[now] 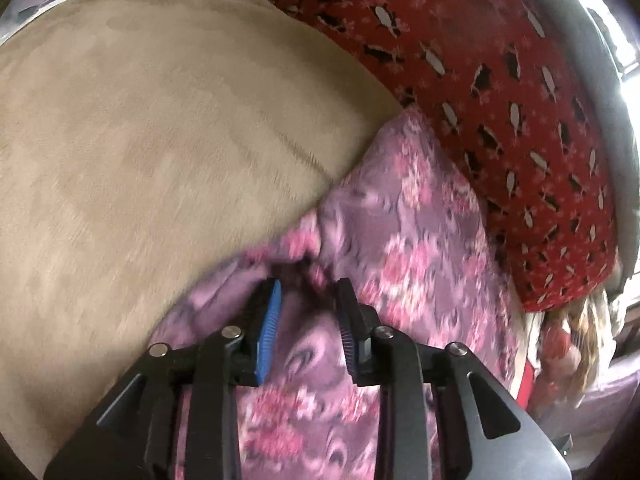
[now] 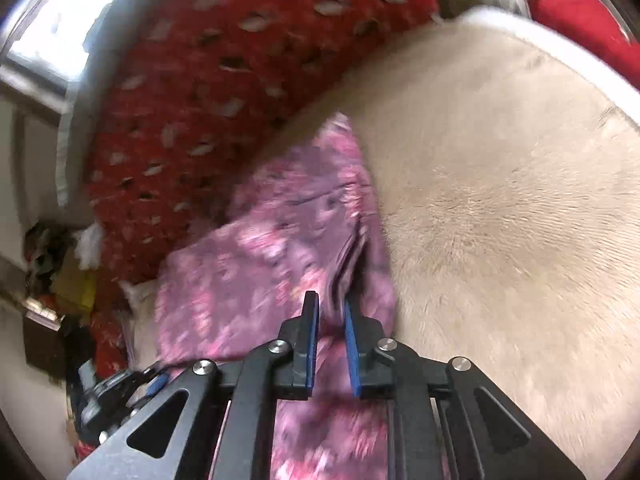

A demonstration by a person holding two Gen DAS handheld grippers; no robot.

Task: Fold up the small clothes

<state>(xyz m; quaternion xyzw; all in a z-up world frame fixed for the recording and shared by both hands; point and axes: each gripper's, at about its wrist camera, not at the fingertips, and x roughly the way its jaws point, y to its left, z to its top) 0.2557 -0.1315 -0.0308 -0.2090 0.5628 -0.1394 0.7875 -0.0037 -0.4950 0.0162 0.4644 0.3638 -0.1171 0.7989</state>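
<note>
A small purple garment with pink flowers [image 1: 404,240] lies on a beige plush surface [image 1: 152,140]. My left gripper [image 1: 308,292] has its blue-padded fingers [image 1: 270,320] on either side of a bunched fold of the garment, with cloth filling the gap between them. In the right wrist view the same garment [image 2: 272,248] hangs partly lifted, and my right gripper [image 2: 330,304] is nearly closed, pinching a gathered edge of it between its blue pads [image 2: 352,344]. The left gripper's body [image 2: 116,392] shows at the lower left of that view.
A red blanket with black and white shapes [image 1: 500,100] is piled behind the garment, and also shows in the right wrist view [image 2: 208,80]. A bright window [image 2: 68,32] and a cluttered shelf [image 2: 52,272] are at the left. The beige surface [image 2: 500,220] extends right.
</note>
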